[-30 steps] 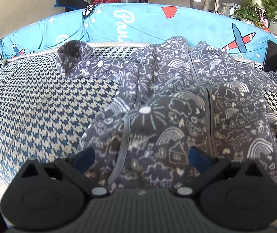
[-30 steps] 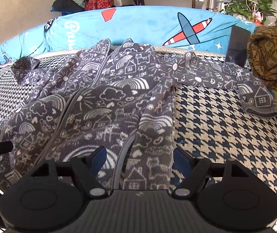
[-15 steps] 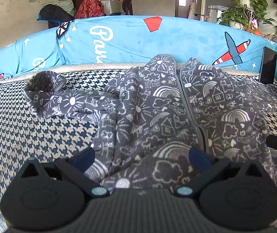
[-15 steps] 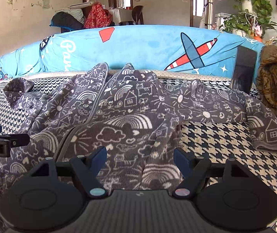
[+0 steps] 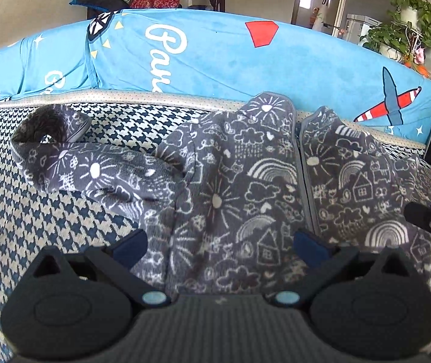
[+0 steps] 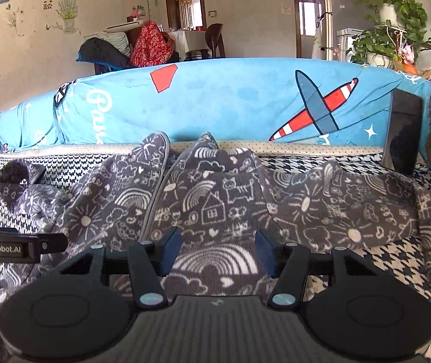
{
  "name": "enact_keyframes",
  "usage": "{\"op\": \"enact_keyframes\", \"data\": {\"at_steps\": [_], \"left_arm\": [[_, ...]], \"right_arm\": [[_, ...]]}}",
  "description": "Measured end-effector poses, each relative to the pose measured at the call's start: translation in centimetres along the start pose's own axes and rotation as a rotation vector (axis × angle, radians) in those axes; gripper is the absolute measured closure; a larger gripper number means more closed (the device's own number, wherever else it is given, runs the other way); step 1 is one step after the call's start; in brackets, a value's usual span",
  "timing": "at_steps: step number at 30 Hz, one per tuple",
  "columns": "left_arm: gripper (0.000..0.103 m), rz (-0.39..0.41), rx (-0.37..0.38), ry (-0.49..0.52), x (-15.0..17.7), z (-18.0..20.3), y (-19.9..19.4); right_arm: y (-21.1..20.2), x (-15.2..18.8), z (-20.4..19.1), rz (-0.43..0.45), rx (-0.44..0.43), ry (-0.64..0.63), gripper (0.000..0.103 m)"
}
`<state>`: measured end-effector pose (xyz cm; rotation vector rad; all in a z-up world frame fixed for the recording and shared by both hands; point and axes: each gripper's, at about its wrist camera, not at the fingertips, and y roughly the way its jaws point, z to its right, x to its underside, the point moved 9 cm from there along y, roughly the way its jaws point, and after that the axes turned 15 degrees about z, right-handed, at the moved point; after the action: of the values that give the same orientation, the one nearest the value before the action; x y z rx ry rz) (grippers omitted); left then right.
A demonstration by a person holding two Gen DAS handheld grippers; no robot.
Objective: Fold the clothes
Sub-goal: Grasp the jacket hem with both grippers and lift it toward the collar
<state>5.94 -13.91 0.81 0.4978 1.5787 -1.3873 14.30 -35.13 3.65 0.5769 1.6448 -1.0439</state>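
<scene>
1. Narrowing over the hem, the right gripper had just been closing its jaws, fleece lay between them, and the pads did not yet press it.
2. The left gripper stood wide, unclamped, fabric bunched between its fingers.
3. The grey doodle-print fleece jacket lay face up on the houndstooth cushion, collar against the blue sofa cover, sleeves spread to each side.
4. Judged step: taking the jacket's bottom edge for a first fold. Next, both jaws needed firm pinches before lifting toward the collar.
</scene>
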Motion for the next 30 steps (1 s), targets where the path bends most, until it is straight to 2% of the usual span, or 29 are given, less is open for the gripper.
{"op": "enact_keyframes", "data": {"at_steps": [9,17,23,30], "left_arm": [[0.000,-0.035,-0.042,-0.070,-1.5,-0.2,3.1],[0.000,-0.051,-0.068,-0.139,-1.7,-1.8,4.1],[0.000,-0.060,-0.043,-0.175,-2.0,-1.9,4.2],[0.000,-0.065,-0.038,-0.166,-2.0,-2.0,4.3]], "right_arm": [[5.1,-2.5,-1.6,0.066,-0.032,-0.053,0.049],[9.1,-4.8,-1.8,0.124,-0.040,-0.047,0.049],[11.7,-5.4,-1.6,0.123,-0.040,-0.075,0.049],[15.0,-4.3,-2.4,0.063,-0.054,-0.197,0.049]]}}
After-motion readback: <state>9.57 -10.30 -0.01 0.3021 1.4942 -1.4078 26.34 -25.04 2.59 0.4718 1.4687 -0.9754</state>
